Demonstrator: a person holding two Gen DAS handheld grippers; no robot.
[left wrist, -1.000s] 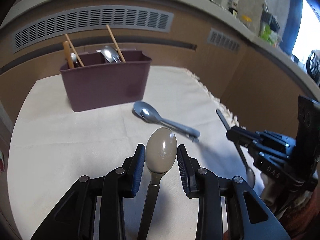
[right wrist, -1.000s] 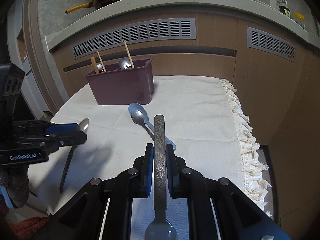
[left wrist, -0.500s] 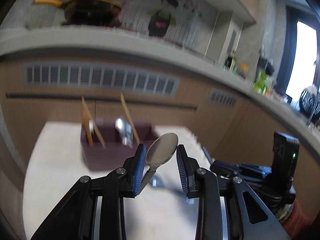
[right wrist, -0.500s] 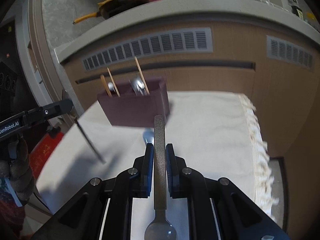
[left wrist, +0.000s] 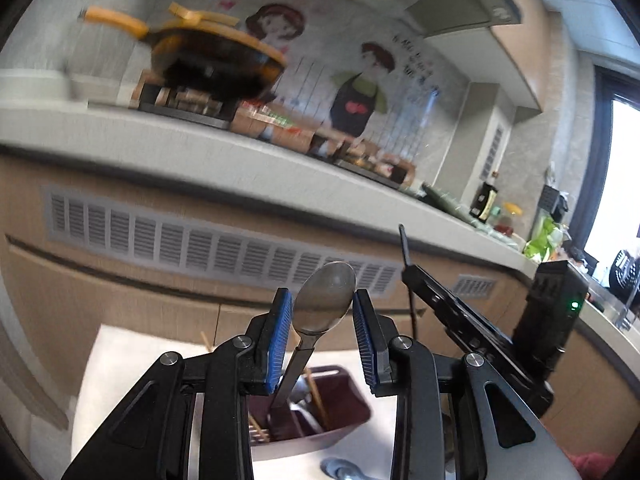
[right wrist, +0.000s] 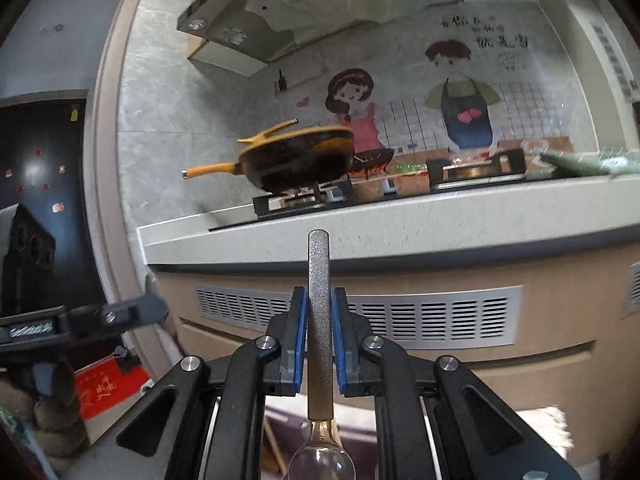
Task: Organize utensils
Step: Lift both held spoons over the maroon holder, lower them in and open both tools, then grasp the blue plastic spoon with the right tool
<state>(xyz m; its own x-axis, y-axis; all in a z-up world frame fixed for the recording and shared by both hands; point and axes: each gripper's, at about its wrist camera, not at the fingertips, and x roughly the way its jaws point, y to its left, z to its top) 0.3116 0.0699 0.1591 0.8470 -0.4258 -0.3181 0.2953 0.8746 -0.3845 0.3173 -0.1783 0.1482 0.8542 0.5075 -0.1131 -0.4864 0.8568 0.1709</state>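
My left gripper is shut on a metal spoon, bowl up between the blue pads, its dark handle slanting down over the maroon utensil caddy below. The caddy holds wooden chopsticks and other cutlery. My right gripper is shut on a second spoon's grey handle, handle end up, its shiny bowl hanging below the fingers. The right gripper also shows in the left wrist view, to the right of the left one and level with it.
The white tablecloth lies under the caddy. Another spoon lies on the cloth in front of the caddy. A cabinet front with vent grilles and a counter with a yellow pan stand behind.
Both grippers have risen and tilted upward with their spoons; the table has dropped out of most of the view. The left spoon's handle now hangs over the caddy.
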